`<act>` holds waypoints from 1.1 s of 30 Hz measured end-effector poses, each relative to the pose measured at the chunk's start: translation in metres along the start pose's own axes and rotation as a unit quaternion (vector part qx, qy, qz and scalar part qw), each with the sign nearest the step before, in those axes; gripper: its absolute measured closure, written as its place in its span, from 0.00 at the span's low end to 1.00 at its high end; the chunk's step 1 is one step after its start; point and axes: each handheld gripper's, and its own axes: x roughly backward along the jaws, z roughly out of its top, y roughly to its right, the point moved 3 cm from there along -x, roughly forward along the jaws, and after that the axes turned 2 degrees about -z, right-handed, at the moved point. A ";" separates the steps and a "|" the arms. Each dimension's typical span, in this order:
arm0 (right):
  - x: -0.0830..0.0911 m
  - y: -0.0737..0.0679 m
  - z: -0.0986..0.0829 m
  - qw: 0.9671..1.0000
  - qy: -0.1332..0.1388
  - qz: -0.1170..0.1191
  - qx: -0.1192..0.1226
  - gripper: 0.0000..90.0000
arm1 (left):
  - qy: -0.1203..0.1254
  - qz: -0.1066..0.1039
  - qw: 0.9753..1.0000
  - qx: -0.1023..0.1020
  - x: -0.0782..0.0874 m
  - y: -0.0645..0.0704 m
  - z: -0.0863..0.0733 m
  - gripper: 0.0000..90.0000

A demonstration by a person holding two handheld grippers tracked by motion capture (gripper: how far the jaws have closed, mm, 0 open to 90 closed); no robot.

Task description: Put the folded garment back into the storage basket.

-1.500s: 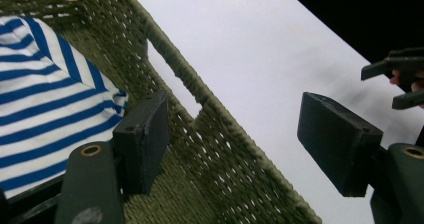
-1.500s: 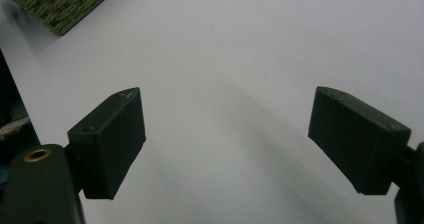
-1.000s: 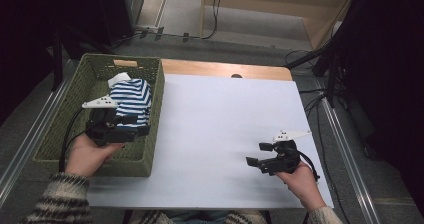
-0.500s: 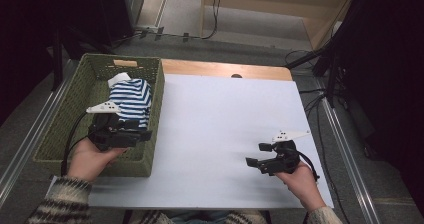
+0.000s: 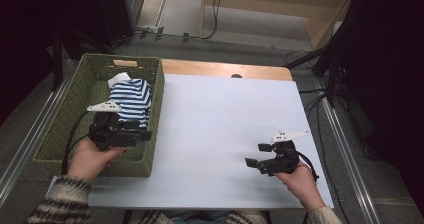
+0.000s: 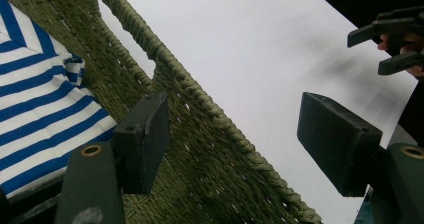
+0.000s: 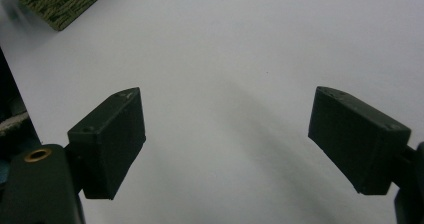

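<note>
A folded blue-and-white striped cloth [image 5: 131,100] lies in the green woven basket [image 5: 65,109] at the table's left. My left gripper [image 5: 142,134] hovers open at the basket's near right corner, its jaws straddling the basket wall [image 6: 210,129]; the striped cloth [image 6: 35,104] sits left of them. Nothing is held. My right gripper [image 5: 255,156] rests low over the white table sheet [image 5: 225,119] near the front right, open and empty. In the right gripper view its two pads [image 7: 112,139] stand wide apart above the white sheet.
A white item [image 5: 119,79] peeks out behind the striped cloth in the basket. The table's wooden back edge [image 5: 225,69] shows beyond the white sheet. Cables and dark stands crowd the floor behind and to the right. A basket corner [image 7: 55,1] appears in the right gripper view.
My left gripper has drawn back toward the basket's near right corner, away from the striped cloth, and stays open. The right gripper has barely moved.
</note>
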 end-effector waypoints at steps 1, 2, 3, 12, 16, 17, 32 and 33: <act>0.000 0.000 0.000 1.000 0.000 0.001 -0.001 0.15 | -0.001 0.000 1.000 -0.001 0.000 0.000 0.000 0.33; 0.000 0.000 0.000 1.000 0.001 0.004 -0.002 0.15 | -0.003 0.000 1.000 -0.001 -0.001 0.000 0.000 0.33; 0.000 0.000 0.000 1.000 0.002 0.007 -0.003 0.15 | -0.003 -0.001 1.000 0.000 -0.001 0.000 0.000 0.33; 0.000 0.000 0.000 1.000 0.001 0.009 -0.003 0.15 | 0.000 -0.002 1.000 0.002 -0.001 0.000 0.000 0.33; -0.001 0.000 0.000 1.000 -0.001 0.008 -0.002 0.15 | -0.003 -0.003 1.000 0.001 -0.001 0.000 0.000 0.33; -0.001 0.000 0.000 1.000 -0.001 0.008 -0.002 0.15 | -0.003 -0.003 1.000 0.002 -0.001 0.000 0.000 0.33; -0.001 0.000 -0.001 1.000 -0.003 0.006 -0.001 0.15 | -0.005 -0.002 1.000 0.003 -0.001 0.000 0.000 0.33; -0.001 0.000 -0.001 1.000 -0.003 0.007 -0.001 0.15 | -0.004 -0.002 1.000 0.003 -0.001 0.000 0.000 0.33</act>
